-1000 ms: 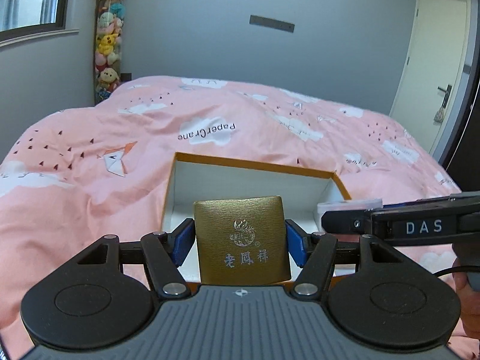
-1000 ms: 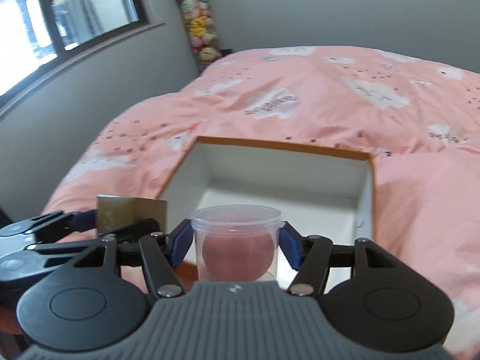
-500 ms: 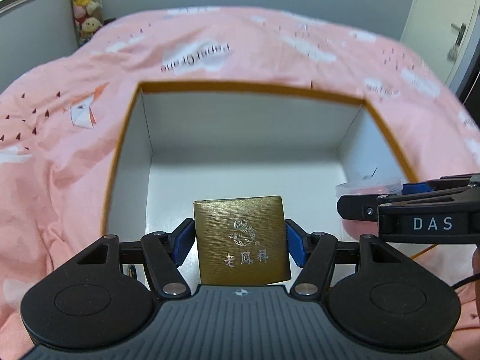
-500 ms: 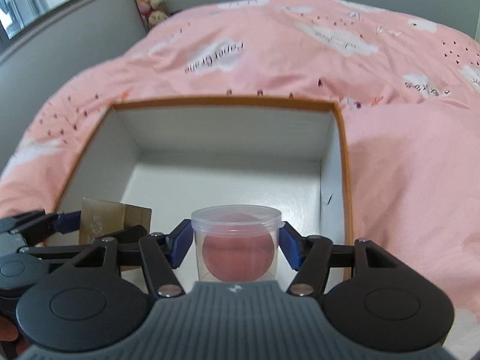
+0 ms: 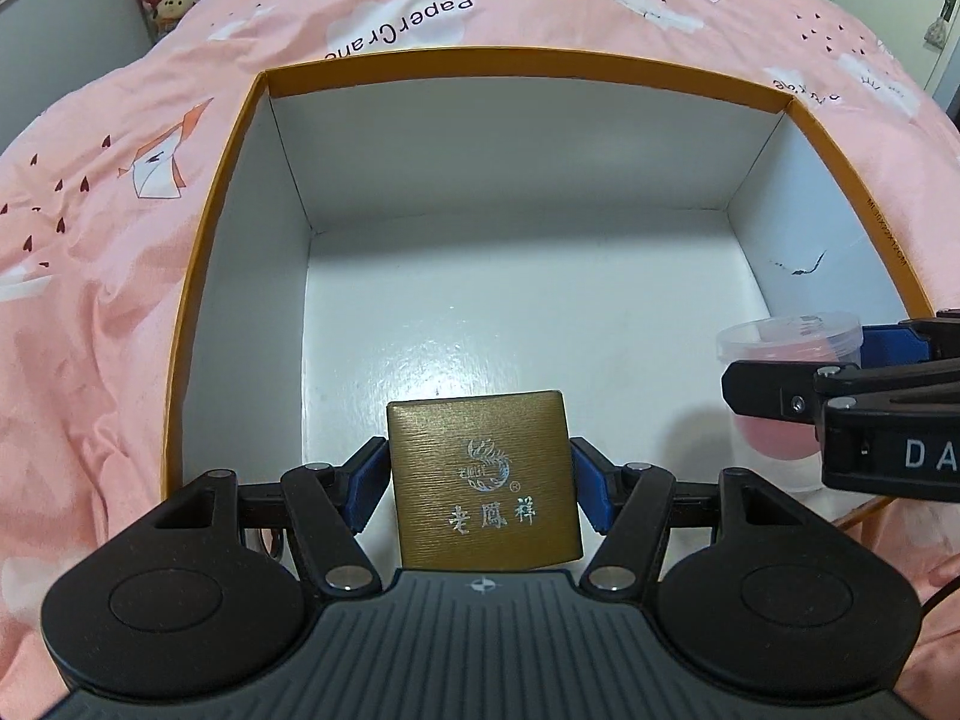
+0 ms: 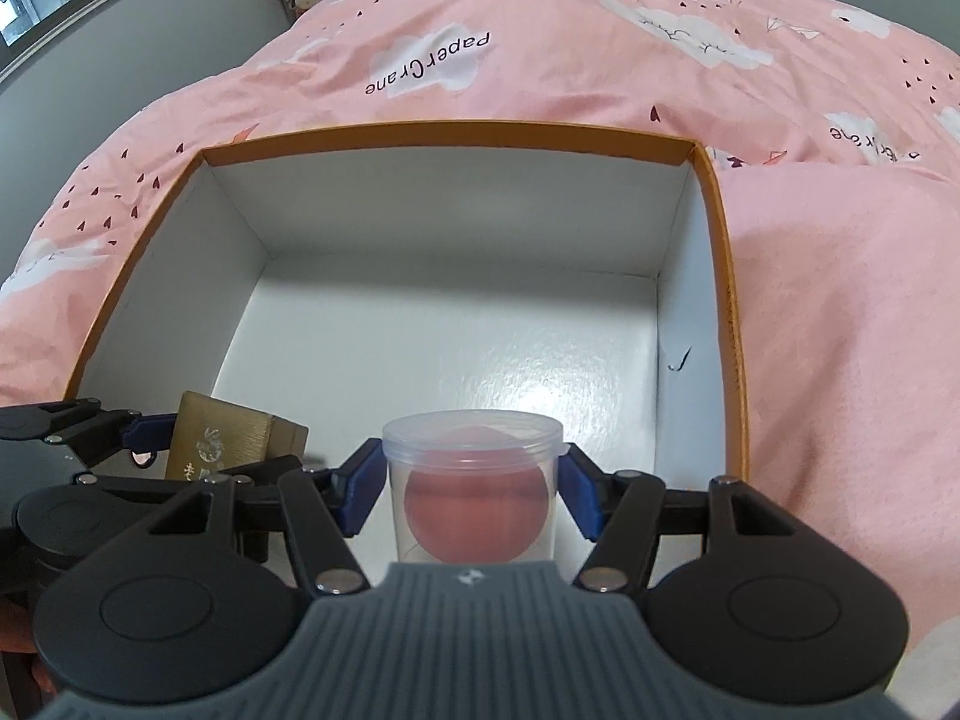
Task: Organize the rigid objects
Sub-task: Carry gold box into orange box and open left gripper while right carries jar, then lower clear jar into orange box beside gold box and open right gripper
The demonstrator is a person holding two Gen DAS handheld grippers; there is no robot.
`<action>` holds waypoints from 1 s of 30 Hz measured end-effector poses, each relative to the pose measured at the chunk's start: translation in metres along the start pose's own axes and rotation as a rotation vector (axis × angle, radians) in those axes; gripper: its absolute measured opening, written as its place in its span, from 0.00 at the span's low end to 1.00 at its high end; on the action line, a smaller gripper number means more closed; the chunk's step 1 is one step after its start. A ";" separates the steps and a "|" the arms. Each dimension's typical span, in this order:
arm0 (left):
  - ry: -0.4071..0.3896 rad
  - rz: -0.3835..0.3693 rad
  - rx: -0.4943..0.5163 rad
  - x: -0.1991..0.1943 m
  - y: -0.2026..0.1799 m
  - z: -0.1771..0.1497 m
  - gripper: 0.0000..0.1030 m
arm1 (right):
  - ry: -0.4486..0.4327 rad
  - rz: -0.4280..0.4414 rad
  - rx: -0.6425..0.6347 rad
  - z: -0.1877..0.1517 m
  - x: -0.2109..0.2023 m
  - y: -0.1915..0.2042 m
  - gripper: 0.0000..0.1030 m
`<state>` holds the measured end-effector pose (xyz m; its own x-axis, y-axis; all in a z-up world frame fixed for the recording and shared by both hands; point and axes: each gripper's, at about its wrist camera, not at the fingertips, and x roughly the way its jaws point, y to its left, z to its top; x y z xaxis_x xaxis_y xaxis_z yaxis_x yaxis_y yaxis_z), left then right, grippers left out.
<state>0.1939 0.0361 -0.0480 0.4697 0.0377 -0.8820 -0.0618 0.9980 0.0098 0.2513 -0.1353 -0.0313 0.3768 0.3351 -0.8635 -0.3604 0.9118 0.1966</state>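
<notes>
Presently, listed left to right, with the open box (image 5: 222, 252) on the bed as landmark.

Item 1: left tongs (image 5: 480, 483), closed on a gold case (image 5: 483, 483), blue pads pressed against its two side faces. Position: over the box's near-left floor, inside the rim; whether the case touches the floor cannot be told. Case face tilted up toward the camera. Markings: a silver emblem over three Chinese characters.

Item 2: right tongs (image 6: 474, 495), closed on a clear lidded jar (image 6: 474, 480) containing a pink rounded object. Jar upright, long axis vertical, over the box's near-right floor, close to the right wall. Tongs body lettered "DA…", remainder cut off.

Item 3: box, white inside, orange rim, nothing else seen within. A small dark scuff on its right wall.

Item 4: bed cover (image 5: 108, 276), pink, printed "PaperCrane" beyond the box's far wall.

Judgement: both items hang directly above bare floor; lowering straight down and opening should suffice, each arm serving its own side.
</notes>
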 end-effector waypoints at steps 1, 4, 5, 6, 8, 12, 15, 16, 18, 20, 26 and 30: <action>0.003 0.002 0.001 0.001 -0.001 0.002 0.71 | 0.003 0.003 -0.003 0.003 0.001 -0.001 0.60; 0.014 0.013 -0.007 0.004 0.001 0.004 0.71 | 0.006 0.008 -0.007 0.002 0.000 0.000 0.60; 0.014 0.012 -0.008 0.006 0.000 0.005 0.72 | 0.006 0.007 -0.008 0.002 0.000 0.000 0.60; 0.016 0.004 -0.007 0.007 0.000 0.005 0.73 | 0.007 0.008 -0.008 0.002 0.000 -0.001 0.60; 0.007 0.007 -0.006 0.006 0.000 0.004 0.73 | 0.009 0.007 -0.006 0.002 0.000 -0.003 0.60; -0.052 -0.004 -0.014 -0.007 0.001 0.000 0.72 | 0.015 0.008 0.007 0.001 0.001 -0.005 0.60; -0.134 -0.020 -0.021 -0.028 0.001 -0.006 0.73 | 0.012 -0.004 0.013 0.001 0.000 -0.006 0.60; -0.172 -0.014 -0.029 -0.036 0.002 -0.008 0.75 | 0.012 -0.007 0.014 0.002 -0.001 -0.006 0.60; -0.263 0.021 -0.040 -0.055 0.004 -0.012 0.76 | 0.014 -0.009 0.013 0.002 0.000 -0.005 0.60; -0.336 0.055 -0.063 -0.071 0.009 -0.015 0.80 | 0.016 -0.005 0.005 0.002 0.001 -0.002 0.60; -0.341 0.135 -0.170 -0.074 0.036 -0.022 0.80 | 0.027 -0.001 -0.039 0.006 0.010 0.019 0.60; -0.320 0.122 -0.228 -0.067 0.052 -0.028 0.74 | 0.035 0.000 -0.060 0.009 0.019 0.036 0.60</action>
<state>0.1345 0.0839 -0.0018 0.6952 0.2044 -0.6892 -0.3106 0.9500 -0.0315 0.2535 -0.0938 -0.0362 0.3472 0.3257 -0.8794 -0.4112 0.8957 0.1694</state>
